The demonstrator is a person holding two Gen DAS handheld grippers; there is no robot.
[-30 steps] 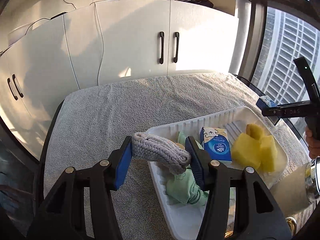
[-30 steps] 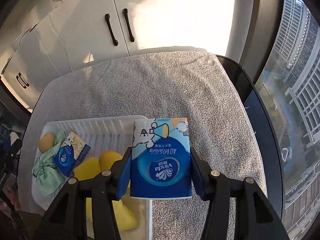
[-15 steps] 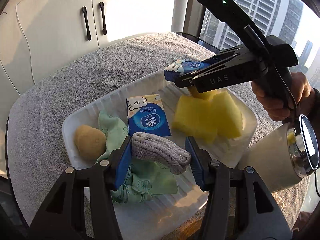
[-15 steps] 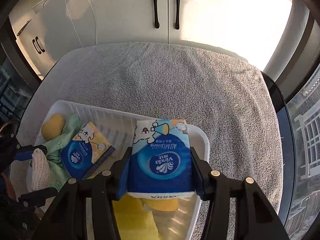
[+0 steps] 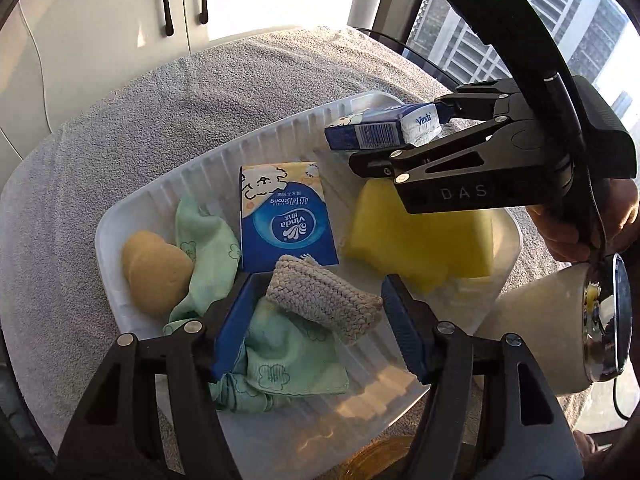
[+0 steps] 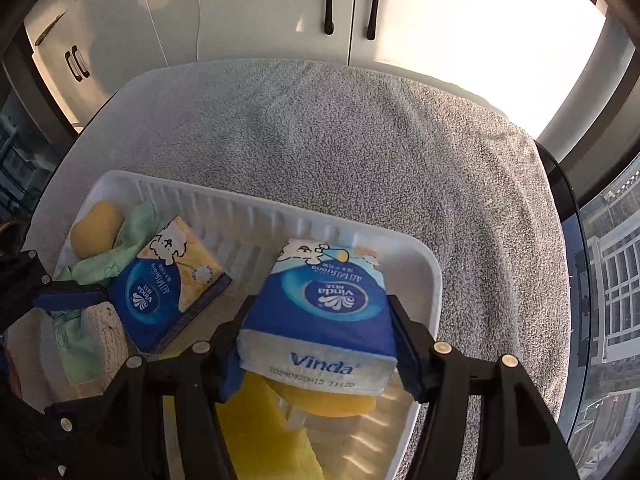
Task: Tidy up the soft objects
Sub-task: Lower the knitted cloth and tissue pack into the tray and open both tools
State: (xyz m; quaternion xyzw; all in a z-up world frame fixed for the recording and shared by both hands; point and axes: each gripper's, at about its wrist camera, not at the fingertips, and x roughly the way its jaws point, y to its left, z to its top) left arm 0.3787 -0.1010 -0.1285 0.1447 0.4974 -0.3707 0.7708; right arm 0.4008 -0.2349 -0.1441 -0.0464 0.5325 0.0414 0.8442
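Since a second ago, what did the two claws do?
Both moved over the white tray and have just been opening: the left claw let go of the knitted cloth; the tissue pack sits between the right claw's pads. The other tissue pack, green cloth and sponges stayed.

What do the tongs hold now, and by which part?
Both tongs have just been opening. The right tongs grip the tissue pack by its sides. The knitted cloth lies loose between the left tongs.
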